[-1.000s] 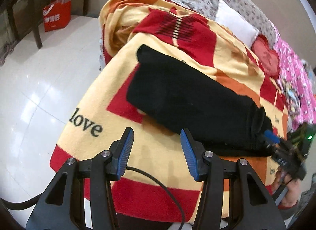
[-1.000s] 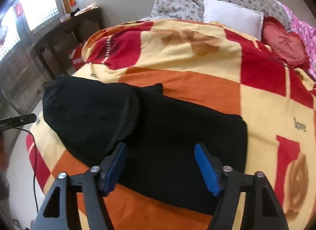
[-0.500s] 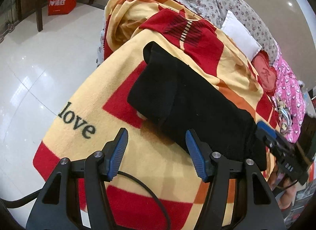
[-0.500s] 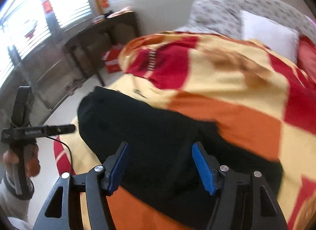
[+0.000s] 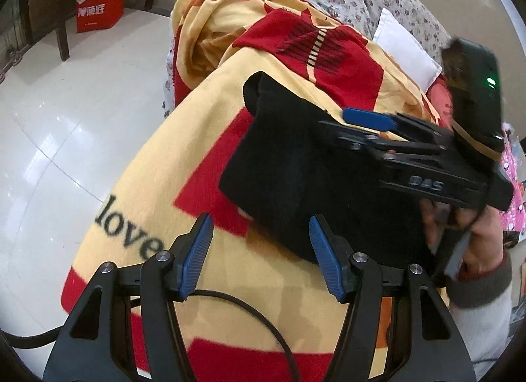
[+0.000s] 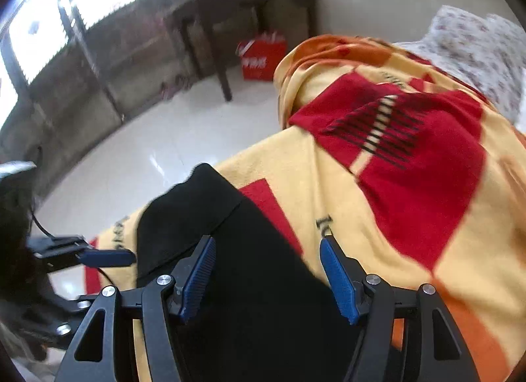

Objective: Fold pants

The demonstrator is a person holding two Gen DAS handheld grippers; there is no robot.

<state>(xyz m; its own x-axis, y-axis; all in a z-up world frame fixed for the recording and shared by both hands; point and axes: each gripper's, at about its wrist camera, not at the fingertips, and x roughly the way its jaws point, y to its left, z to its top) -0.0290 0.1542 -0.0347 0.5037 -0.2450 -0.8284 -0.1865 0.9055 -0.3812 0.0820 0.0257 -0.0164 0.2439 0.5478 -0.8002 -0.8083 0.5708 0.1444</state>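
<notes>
**Pants lie folded, both grippers free**

Because the black pants [image 5: 296, 181] look like thick, soft knit, they should drape and sag rather than hold shape, so an edge or corner of the fold seems the best place to pinch. They lie on the blanket [image 5: 157, 185] near the bed's edge. The left gripper [image 5: 259, 254] hovers just short of their near edge, jaws spread and empty. The right gripper [image 6: 268, 278] hangs above the cloth, jaws likewise apart, holding nothing.
</notes>
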